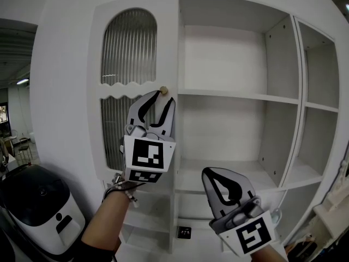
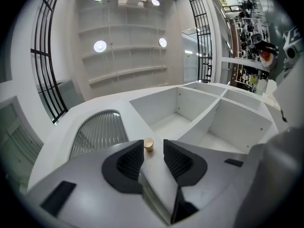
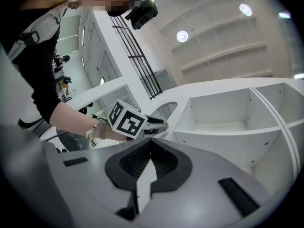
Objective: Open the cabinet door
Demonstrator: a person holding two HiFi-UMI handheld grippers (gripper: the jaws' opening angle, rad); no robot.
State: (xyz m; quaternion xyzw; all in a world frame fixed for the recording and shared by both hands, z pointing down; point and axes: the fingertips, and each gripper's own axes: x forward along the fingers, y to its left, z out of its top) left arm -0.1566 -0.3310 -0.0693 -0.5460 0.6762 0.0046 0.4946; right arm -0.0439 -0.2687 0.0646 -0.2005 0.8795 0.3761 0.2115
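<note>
The cabinet (image 1: 223, 59) was faced closely from the head camera. Its open shelves (image 2: 166, 122) were also caught, from below and near, in both gripper views.

Place: looking like a big indoor lab or test hall.
Furniture: plain white cabinet (image 1: 281, 91) filling the head view's centre.
Ceiling: round lights (image 2: 100, 46) glowing at the left gripper view's upper left.
Bars: tall black railings (image 2: 47, 56) running up its left edge.
Background: crowded racks (image 2: 247, 70) standing at its upper right.
</note>
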